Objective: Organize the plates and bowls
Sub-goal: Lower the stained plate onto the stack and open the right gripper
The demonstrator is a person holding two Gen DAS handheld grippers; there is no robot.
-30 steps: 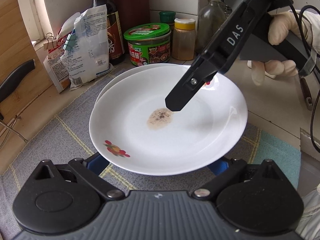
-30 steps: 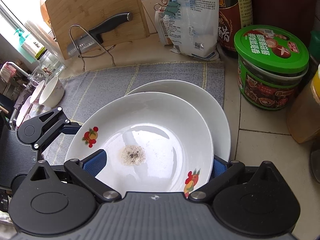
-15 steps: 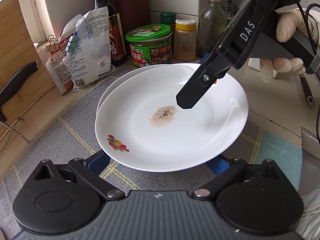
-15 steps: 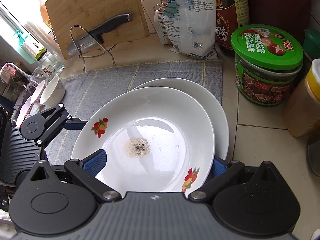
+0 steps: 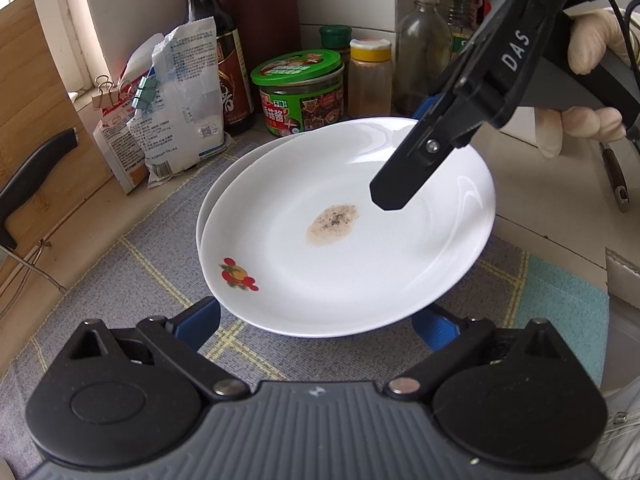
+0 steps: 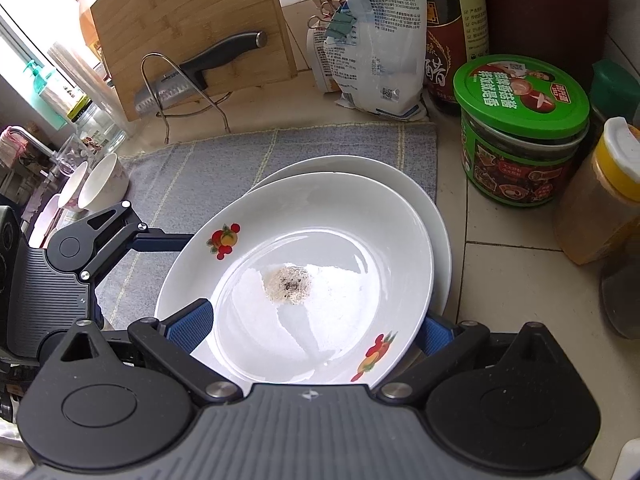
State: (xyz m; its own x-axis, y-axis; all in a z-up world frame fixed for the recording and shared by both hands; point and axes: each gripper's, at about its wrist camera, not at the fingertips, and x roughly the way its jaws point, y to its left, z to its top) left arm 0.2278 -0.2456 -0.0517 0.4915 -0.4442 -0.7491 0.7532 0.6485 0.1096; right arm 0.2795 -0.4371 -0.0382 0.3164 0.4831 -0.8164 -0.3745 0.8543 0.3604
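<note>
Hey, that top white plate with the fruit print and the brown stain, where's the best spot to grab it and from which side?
Grip the top white plate by its thin rim, on opposite edges, coming in low from the sides. It is wide, shallow and smooth, and sits over a second white plate, so only its overhanging rim gives the fingers purchase.

Home kitchen, lived-in. Tiled counter [image 6: 516, 264] w/ grey woven mat [image 6: 224, 168]; condiments crowd the back wall: dark sauce bottle [image 5: 218, 60], green-lidded jar [image 6: 520, 128], yellow-capped spice jar [image 5: 370, 76], clipped bags [image 5: 180, 100]. Bamboo cutting board [image 6: 188, 12] & knife [image 6: 200, 68] in wire rack, bowls [image 6: 102, 182] nr window side, used white plates [image 5: 360, 260] stacked on mat.
</note>
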